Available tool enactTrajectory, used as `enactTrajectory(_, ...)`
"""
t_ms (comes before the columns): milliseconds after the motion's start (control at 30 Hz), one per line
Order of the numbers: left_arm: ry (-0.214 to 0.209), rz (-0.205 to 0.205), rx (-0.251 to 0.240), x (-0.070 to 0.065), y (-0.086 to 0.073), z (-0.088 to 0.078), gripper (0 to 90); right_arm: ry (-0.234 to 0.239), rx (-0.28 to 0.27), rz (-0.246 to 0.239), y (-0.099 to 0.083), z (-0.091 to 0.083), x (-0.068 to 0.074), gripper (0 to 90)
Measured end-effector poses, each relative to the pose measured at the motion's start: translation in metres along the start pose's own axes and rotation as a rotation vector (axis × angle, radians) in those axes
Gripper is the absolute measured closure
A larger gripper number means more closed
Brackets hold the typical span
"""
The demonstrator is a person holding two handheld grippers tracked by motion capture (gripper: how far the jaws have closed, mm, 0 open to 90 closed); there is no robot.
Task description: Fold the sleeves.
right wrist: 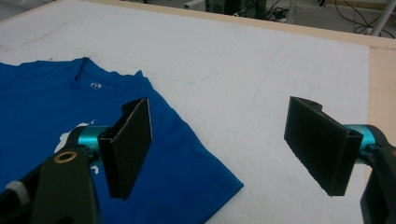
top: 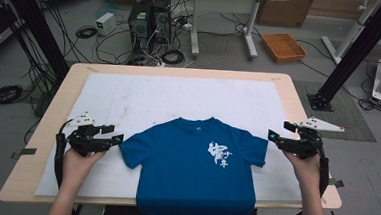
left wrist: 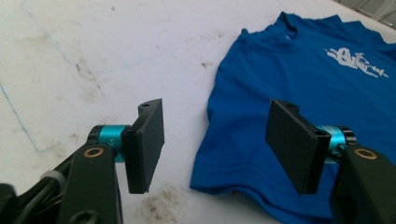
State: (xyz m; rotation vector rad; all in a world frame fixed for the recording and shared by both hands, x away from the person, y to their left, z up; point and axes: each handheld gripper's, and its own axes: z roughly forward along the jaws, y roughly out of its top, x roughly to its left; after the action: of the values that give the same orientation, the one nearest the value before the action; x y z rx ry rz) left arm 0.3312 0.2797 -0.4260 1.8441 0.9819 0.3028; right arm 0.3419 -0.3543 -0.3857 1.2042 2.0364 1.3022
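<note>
A blue T-shirt [top: 195, 165] with a white print lies flat on the white sheet, its hem hanging over the table's near edge. My left gripper [top: 115, 134] is open just beside the shirt's left sleeve [left wrist: 229, 158], its jaws wide apart with the sleeve's edge between them in the left gripper view. My right gripper [top: 278, 131] is open next to the right sleeve [right wrist: 205, 175], whose corner lies below and between its jaws. Neither gripper [left wrist: 215, 144] [right wrist: 217, 149] holds anything.
The white sheet [top: 179, 94] covers a wooden table [top: 36, 143]. Bare sheet stretches behind the shirt. Beyond the table stand computer towers [top: 146, 19], cables, a desk [top: 224, 19] and an orange tray [top: 284, 47] on the floor. Black frame posts [top: 352, 52] stand at both sides.
</note>
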Motion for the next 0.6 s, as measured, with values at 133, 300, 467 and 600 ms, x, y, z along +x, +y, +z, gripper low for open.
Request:
enactTrajectory(133, 0.012, -0.035, 0.059, 0.003, -0.003, 0.005, 44.3, -0.003, -0.001, -0.002, 0.000, 0.000, 0.000, 23.2)
enactTrajectory(300, 0.011, -0.082, 0.107, 0.006, -0.007, 0.007, 52.0, -0.005, -0.001, 0.001, 0.000, -0.001, 0.000, 23.3)
enactTrajectory(467, 0.020, -0.112, 0.127, 0.009, -0.010, 0.008, 56.9, -0.008, 0.002, 0.001, 0.000, 0.000, 0.000, 23.6)
enactTrajectory(600, 0.034, -0.106, 0.173, 0.007, -0.011, 0.015, 62.4, -0.008, 0.004, 0.003, 0.000, 0.000, 0.001, 23.9)
